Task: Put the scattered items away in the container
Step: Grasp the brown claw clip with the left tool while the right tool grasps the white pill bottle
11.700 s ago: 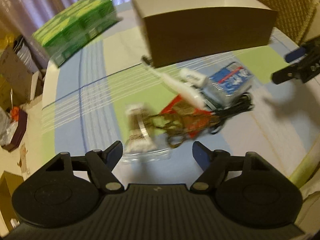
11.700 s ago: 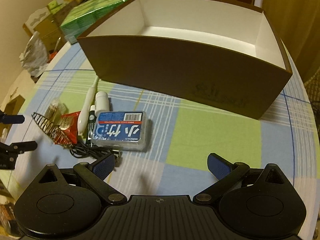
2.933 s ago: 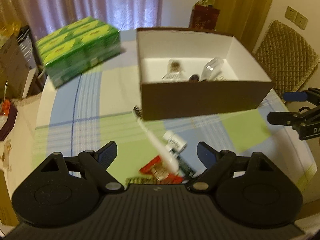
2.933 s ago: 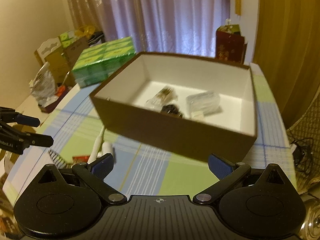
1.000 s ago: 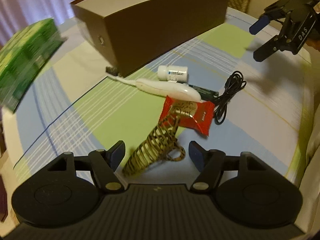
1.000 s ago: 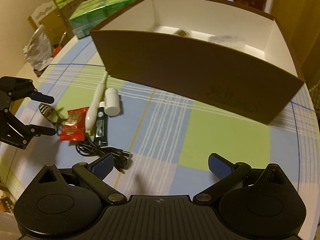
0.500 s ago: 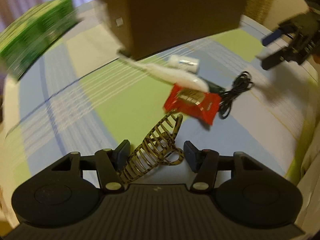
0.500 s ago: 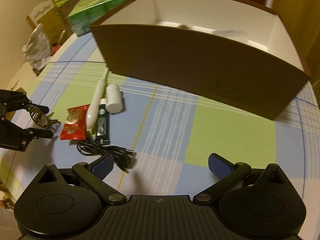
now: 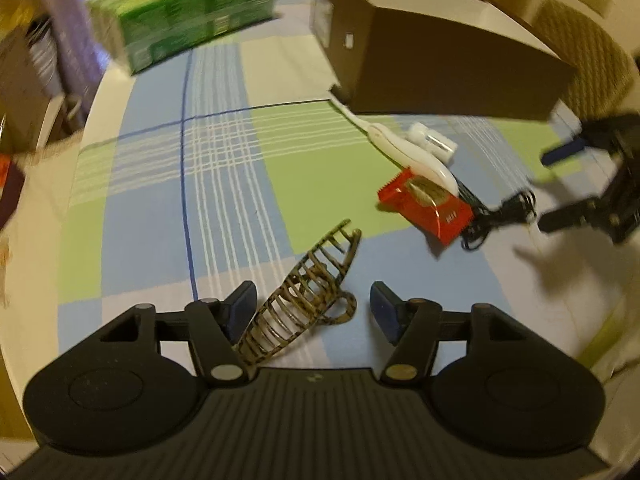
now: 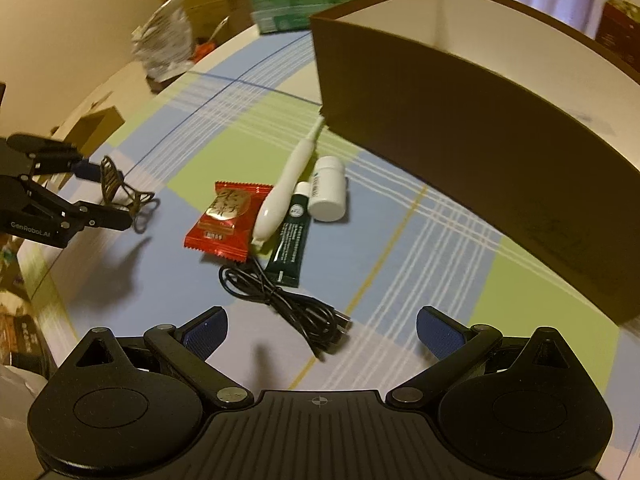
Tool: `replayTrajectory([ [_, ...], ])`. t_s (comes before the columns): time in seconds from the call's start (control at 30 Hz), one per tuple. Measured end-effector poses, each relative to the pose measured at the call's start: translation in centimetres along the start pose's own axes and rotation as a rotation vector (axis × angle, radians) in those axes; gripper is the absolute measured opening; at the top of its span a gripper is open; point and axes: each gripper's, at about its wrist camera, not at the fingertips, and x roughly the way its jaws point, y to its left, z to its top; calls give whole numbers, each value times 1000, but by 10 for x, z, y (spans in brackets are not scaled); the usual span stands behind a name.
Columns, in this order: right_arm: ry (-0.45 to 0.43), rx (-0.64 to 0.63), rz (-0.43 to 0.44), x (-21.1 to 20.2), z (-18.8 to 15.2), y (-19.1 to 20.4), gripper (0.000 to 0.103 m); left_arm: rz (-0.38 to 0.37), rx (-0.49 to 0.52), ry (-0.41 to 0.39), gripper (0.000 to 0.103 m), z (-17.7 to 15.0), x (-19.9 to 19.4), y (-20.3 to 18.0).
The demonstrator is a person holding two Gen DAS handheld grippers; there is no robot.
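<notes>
Plaid cloth in blue, green and white covers my bench, with purple curtains behind. My left gripper has its jaws partly closed around the tortoiseshell hair claw, seemingly lifted off the cloth. My right gripper hangs wide open and empty over the black cable. The brown box stands just beyond the red packet and white toothbrush.

The tablecloth is a plaid of pale blue, light green and cream blocks crossed by white and dark blue lines. The hair claw carries a brown-and-tan mottled pattern. The snack packet is red with a gold emblem. The toothbrush and bottle are white; the tube is dark green; the cable is black. The box is dark brown outside, white inside. The carton is green.
</notes>
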Motion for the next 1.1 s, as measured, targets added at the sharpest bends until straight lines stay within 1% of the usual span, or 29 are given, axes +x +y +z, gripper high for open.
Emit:
replayTrajectory([
  [0.13,11,-16,6,4,1,0,103,-15,64,-8,56,1,6,1],
  [0.17,13,-20,7,4,1,0,103,-17,75,-7,54,1,8,1],
  [0.2,15,-24,8,4,1,0,103,-21,82,-2,47,0,10,1],
  [0.27,16,-28,9,4,1,0,103,-16,74,-5,44,-2,10,-1],
  [0.37,17,-24,12,5,2,-3,103,16,-1,-6,44,-5,7,-6],
  [0.43,16,-24,14,5,3,-4,103,38,-95,-3,43,-7,6,-9],
  [0.5,9,-25,16,6,4,-5,103,38,-208,-16,40,-9,3,-9],
  [0.53,6,-27,15,6,5,-5,103,43,-252,-25,40,-11,3,-8],
  [0.57,3,-29,14,6,6,-5,103,50,-267,-34,40,-12,2,-9],
  [0.67,-11,-29,15,4,9,-7,103,73,-211,-26,41,-15,2,-14],
  [0.7,-19,-26,14,4,10,-8,103,80,-183,-19,39,-16,3,-16],
  [0.77,-35,-14,11,4,13,-10,103,98,-133,-18,27,-18,4,-18],
  [0.8,-44,-3,7,4,15,-11,103,97,-124,-22,24,-18,5,-18],
  [0.87,-62,18,-3,5,19,-14,103,110,-132,-22,24,-14,7,-16],
  [1.0,-89,50,-11,9,29,-17,103,106,-161,-47,24,-3,8,-8],
  [1.1,-103,51,-23,14,37,-15,103,116,-173,-57,24,11,9,-3],
])
